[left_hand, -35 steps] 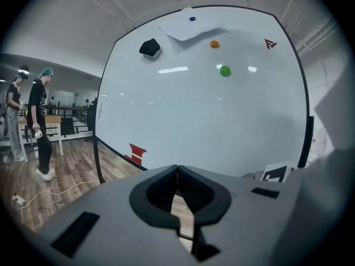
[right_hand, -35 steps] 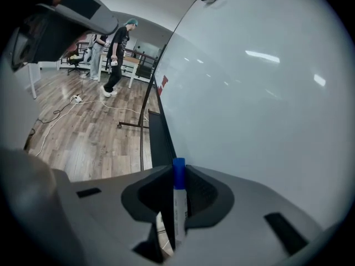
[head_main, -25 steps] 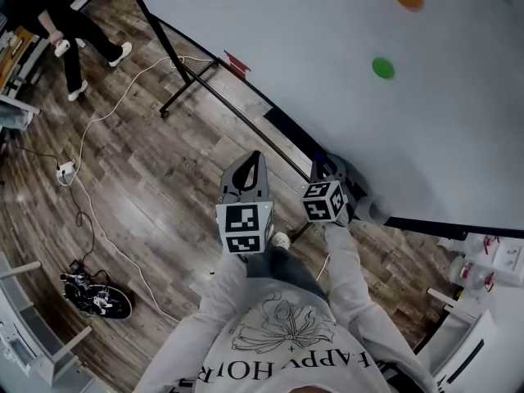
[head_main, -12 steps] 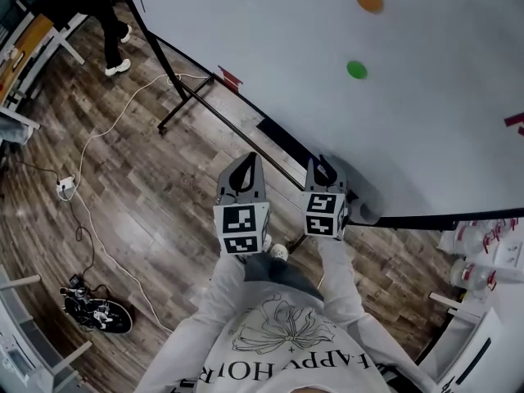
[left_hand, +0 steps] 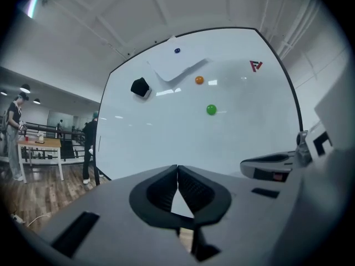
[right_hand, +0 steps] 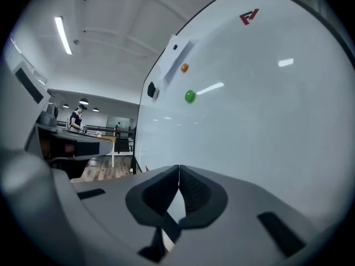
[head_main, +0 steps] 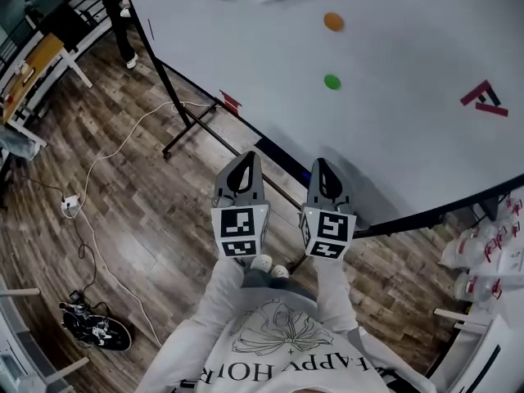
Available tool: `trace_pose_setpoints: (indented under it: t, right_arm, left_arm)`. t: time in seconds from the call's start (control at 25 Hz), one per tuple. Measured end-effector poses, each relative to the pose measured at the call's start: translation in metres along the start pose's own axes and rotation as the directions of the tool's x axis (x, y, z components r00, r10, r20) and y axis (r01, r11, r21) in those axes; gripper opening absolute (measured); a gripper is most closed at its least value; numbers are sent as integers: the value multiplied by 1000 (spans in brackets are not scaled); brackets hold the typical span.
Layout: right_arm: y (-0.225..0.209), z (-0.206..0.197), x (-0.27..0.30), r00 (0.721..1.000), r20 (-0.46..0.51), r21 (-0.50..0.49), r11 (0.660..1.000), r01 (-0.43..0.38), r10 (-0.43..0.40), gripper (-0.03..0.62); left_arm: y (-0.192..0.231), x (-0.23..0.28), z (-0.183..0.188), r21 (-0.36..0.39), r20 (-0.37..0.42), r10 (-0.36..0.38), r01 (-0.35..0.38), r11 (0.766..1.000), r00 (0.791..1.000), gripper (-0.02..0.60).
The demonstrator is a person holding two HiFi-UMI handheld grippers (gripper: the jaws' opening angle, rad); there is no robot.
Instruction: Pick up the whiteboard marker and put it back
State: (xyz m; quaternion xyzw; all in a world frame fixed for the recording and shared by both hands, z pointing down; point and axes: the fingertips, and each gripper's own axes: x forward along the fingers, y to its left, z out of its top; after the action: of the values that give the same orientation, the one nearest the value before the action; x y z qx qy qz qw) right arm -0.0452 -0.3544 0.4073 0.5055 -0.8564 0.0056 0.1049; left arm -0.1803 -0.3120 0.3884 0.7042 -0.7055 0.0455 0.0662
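Whiteboard (head_main: pixel 393 137) is standing just ahead of left tool (head_main: pixel 249 157) and right tool (head_main: pixel 320 164), both shut empty, right just closed; marker unseen.

open office or lab: rolling whiteboard (head_main: pixel 393 97), wood-plank floor (head_main: pixel 139 195), desks (head_main: pixel 37 60)

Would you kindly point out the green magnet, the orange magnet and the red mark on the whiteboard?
green magnet (head_main: pixel 332 81), head view, centre of its disc
orange magnet (head_main: pixel 333 21), head view, centre of its disc
red mark (head_main: pixel 476 91), head view, its upper left stroke
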Motion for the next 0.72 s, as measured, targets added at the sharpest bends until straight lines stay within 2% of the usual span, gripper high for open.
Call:
trace_pose_setpoints:
  t: [0.36, 0.72]
  right_arm:
    - [-8, 35, -25, 995, 99, 60, 998, 8, -14, 3]
    - [-8, 51, -41, 989, 146, 86, 996, -7, -6, 3]
  left_arm:
    - [0, -22, 34, 41, 84, 25, -28, 999, 996, 6]
    - [-6, -38, 45, 50, 105, 32, -38, 998, 994, 6]
